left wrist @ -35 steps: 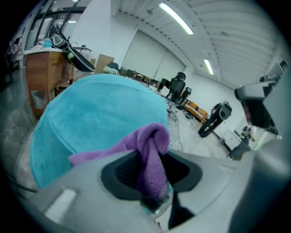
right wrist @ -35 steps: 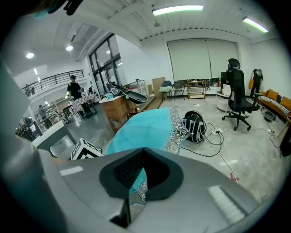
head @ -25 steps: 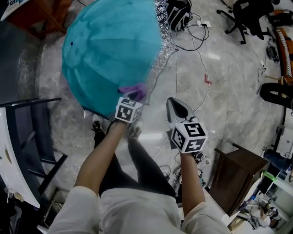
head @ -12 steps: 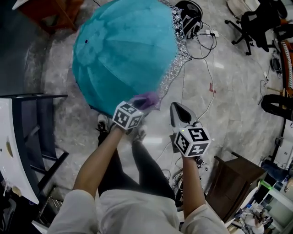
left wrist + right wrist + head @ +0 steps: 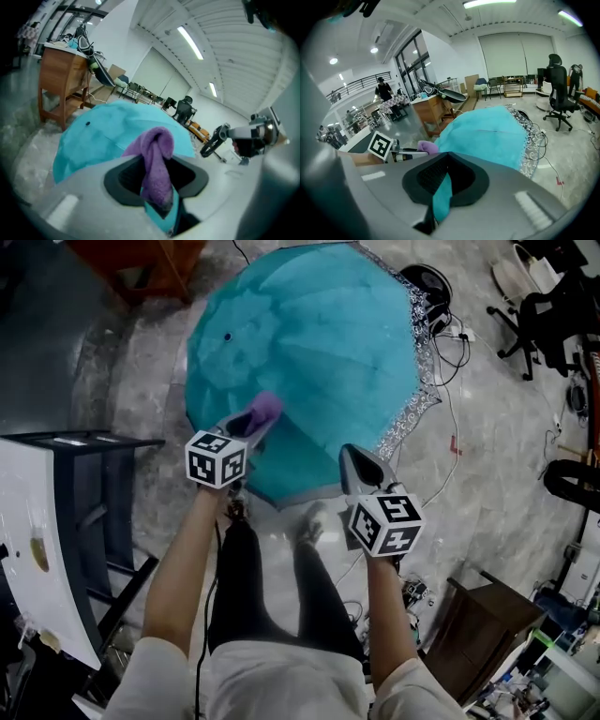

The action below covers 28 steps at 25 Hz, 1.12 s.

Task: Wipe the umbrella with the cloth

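Observation:
An open teal umbrella (image 5: 319,352) with a silver lace rim lies canopy-up on the floor ahead of me. My left gripper (image 5: 247,422) is shut on a purple cloth (image 5: 265,407), which rests against the canopy's near left part. In the left gripper view the cloth (image 5: 157,159) hangs bunched between the jaws, with the umbrella (image 5: 103,136) beyond. My right gripper (image 5: 354,457) sits at the umbrella's near rim. In the right gripper view a fold of teal fabric (image 5: 442,197) is pinched between the shut jaws, and the canopy (image 5: 492,133) spreads beyond.
A dark rack with a white tabletop (image 5: 47,549) stands at the left. A wooden cabinet (image 5: 487,606) is at the lower right. Cables (image 5: 441,418) trail over the marble floor right of the umbrella, with an office chair (image 5: 548,306) farther right. The person's legs are below.
The umbrella has swung right and nearer, so its rim now reaches the right gripper. The left gripper with the cloth has moved left, from the rim onto the canopy.

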Available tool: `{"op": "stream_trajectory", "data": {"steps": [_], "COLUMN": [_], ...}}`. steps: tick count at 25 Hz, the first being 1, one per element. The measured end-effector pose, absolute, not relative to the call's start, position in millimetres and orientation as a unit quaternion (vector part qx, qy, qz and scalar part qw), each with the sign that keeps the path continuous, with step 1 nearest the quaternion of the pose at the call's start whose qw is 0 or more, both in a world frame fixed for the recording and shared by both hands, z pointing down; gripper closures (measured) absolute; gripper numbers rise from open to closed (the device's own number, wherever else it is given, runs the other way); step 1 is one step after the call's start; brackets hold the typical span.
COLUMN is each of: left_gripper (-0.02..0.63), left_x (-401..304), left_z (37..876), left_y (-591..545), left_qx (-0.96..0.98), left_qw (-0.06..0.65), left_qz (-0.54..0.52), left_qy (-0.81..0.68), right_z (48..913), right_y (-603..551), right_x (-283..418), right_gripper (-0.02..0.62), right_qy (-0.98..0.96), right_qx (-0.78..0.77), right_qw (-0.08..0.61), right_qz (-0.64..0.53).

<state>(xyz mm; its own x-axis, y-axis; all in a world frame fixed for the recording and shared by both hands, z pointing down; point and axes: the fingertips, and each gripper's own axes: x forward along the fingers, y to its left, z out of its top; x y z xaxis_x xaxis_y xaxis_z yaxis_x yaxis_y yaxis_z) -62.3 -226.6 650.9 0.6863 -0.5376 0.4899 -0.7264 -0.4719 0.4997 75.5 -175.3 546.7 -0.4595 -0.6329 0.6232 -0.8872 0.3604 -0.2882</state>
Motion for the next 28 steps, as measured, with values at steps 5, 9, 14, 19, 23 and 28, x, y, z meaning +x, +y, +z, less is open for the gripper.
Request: {"op": "stream_trajectory", "data": {"steps": [5, 9, 14, 19, 23, 28], "left_gripper": [0.474, 0.474, 0.474, 0.474, 0.474, 0.474], "left_x": [-136, -179, -216, -224, -217, -188], "left_z": [673, 702, 730, 751, 763, 763], "left_y": [-288, -339, -393, -424, -419, -390], "left_qx": [0.840, 0.824, 0.808, 0.810, 0.824, 0.838], "left_qw": [0.341, 0.343, 0.337, 0.340, 0.328, 0.310], "left_qz": [0.159, 0.176, 0.190, 0.189, 0.209, 0.220], "left_qy": [-0.390, -0.415, -0.444, -0.439, -0.412, -0.391], "right_z": [569, 589, 599, 615, 625, 627], "right_y": [-219, -246, -255, -252, -244, -223], "right_x": [17, -12, -32, -40, -46, -33], "right_gripper": [0.591, 0.592, 0.591, 0.591, 0.591, 0.591], "right_qy": [-0.789, -0.777, -0.760, -0.752, -0.751, -0.750], "right_qx": [0.488, 0.505, 0.522, 0.521, 0.518, 0.517], "right_qw": [0.208, 0.210, 0.211, 0.217, 0.220, 0.223], "right_qz": [0.309, 0.311, 0.323, 0.341, 0.345, 0.348]}}
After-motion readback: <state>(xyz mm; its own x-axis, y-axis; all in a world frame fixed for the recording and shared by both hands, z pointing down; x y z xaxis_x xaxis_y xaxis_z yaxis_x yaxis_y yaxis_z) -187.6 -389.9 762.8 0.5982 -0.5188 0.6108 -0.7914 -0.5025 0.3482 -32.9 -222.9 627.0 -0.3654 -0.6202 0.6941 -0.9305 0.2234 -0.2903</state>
